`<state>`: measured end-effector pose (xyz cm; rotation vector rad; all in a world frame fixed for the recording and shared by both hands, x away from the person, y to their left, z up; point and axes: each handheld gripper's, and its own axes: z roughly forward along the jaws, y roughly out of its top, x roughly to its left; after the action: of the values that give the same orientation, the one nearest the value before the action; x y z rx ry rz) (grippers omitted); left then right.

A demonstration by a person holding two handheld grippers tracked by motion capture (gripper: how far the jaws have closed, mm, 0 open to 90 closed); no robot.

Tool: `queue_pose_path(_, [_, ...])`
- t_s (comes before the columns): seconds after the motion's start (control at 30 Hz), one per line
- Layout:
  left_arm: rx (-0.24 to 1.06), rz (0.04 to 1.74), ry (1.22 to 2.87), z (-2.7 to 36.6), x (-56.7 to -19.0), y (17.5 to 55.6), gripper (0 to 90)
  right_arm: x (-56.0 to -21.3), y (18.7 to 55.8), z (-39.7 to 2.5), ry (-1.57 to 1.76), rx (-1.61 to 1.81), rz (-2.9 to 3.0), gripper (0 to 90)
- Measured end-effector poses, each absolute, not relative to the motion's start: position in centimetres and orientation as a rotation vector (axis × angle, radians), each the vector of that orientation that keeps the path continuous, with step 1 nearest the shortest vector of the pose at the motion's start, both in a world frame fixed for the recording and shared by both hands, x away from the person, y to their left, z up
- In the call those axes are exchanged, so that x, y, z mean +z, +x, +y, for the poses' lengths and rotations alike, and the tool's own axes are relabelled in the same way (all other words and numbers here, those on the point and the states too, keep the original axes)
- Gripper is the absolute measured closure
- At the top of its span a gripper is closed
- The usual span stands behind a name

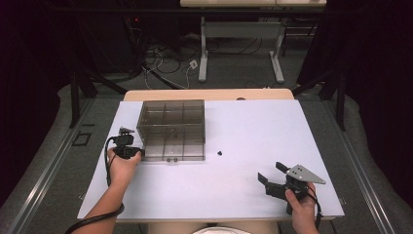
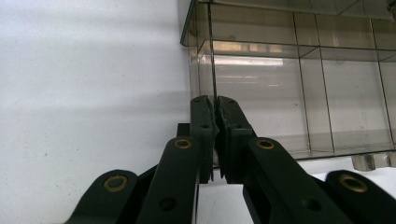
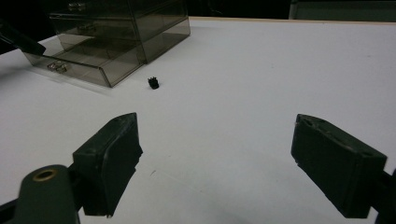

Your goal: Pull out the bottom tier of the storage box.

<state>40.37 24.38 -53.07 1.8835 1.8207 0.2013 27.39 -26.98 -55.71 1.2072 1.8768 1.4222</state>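
Observation:
A smoky clear drawer box [image 1: 170,122] stands at the table's back left. Its bottom drawer [image 3: 88,65] is pulled out a little toward the front. My left gripper [image 1: 138,152] is at the drawer's front left corner. In the left gripper view its jaws [image 2: 215,100] are shut on the thin clear side wall [image 2: 212,56] of the drawer. A small black part [image 1: 220,153] lies on the table right of the box, also seen as the black part [image 3: 153,82]. My right gripper [image 1: 269,171] is near the front right, open and holding nothing [image 3: 217,126].
The white table top [image 1: 253,126] spreads between the box and the right gripper. The drawer front carries small metal handles [image 3: 58,66]. Beyond the table's far edge are table legs and cables on the floor.

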Motion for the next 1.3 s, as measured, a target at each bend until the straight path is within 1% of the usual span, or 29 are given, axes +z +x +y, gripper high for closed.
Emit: queue_pose_path(1.3, [0.194,1.806,1.887,24.48,-53.2,39.56,85.7,-55.7,27.37,-27.01,1.205,1.422,1.879,15.1])
